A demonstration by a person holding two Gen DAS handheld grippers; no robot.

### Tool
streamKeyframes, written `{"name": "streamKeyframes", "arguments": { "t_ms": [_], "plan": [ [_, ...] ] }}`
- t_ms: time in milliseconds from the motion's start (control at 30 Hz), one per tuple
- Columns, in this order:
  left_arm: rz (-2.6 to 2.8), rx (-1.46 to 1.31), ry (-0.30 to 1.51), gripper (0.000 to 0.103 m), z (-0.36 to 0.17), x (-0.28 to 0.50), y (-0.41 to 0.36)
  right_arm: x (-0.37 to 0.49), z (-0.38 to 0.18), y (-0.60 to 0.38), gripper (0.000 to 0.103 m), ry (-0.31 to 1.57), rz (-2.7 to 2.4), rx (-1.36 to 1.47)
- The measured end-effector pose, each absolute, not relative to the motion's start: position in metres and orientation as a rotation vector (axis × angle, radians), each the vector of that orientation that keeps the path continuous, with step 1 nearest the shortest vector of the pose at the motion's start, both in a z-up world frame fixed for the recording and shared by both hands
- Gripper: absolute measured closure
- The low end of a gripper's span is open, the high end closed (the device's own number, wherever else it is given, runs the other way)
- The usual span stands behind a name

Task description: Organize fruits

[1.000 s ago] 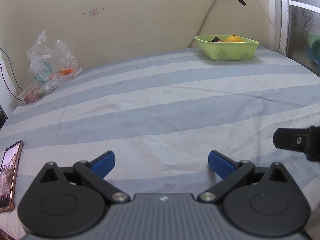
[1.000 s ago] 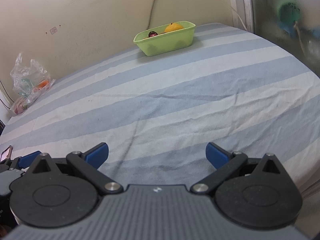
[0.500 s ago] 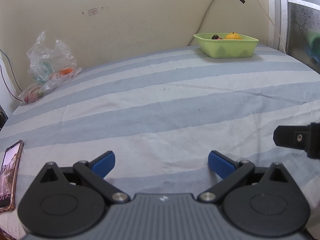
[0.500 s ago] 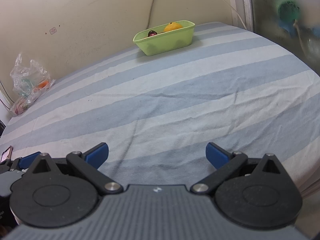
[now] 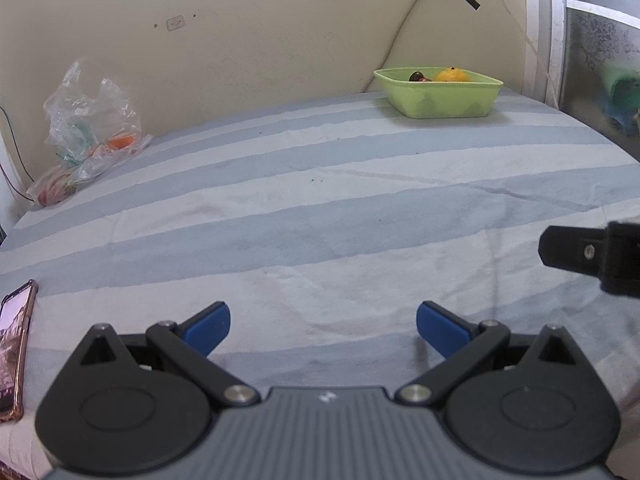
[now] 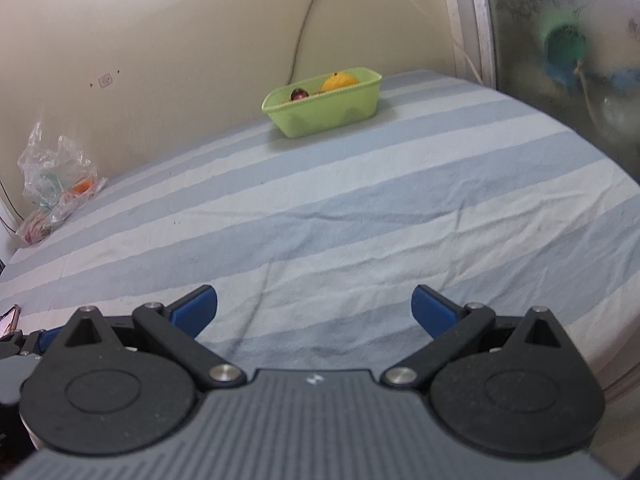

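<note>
A light green tray (image 5: 440,104) (image 6: 328,116) stands at the far end of the striped bed near the wall. In it lie an orange (image 5: 452,75) (image 6: 340,81) and a dark reddish fruit (image 5: 417,77) (image 6: 299,94). My left gripper (image 5: 323,326) is open and empty, low over the sheet at the near edge. My right gripper (image 6: 314,310) is open and empty too, beside the left one; part of it shows at the right of the left wrist view (image 5: 592,254). Both are far from the tray.
A clear plastic bag (image 5: 90,120) (image 6: 56,176) holding something orange and other items lies at the far left by the wall. A phone (image 5: 14,348) lies at the near left edge. The blue and white striped sheet (image 5: 320,216) covers the bed. A window frame stands at the right.
The right gripper has tilted up and turned, so the tray now sits lower and nearer the middle of its view. The left gripper has shifted only slightly. Both stay open.
</note>
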State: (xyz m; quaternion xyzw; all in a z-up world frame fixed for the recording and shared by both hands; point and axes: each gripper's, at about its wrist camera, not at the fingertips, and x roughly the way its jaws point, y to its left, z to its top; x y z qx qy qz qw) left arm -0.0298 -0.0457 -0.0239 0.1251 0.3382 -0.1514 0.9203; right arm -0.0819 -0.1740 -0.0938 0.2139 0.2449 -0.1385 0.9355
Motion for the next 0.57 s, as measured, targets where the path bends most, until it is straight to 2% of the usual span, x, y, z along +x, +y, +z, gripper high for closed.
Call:
{"name": "streamKeyframes", "arguments": {
  "t_ms": [567],
  "plan": [
    [-0.367, 0.224, 0.605, 0.000, 0.001, -0.042, -0.052, -0.091, -0.083, -0.173, 0.000, 0.373, -0.351, 0.369]
  ]
}}
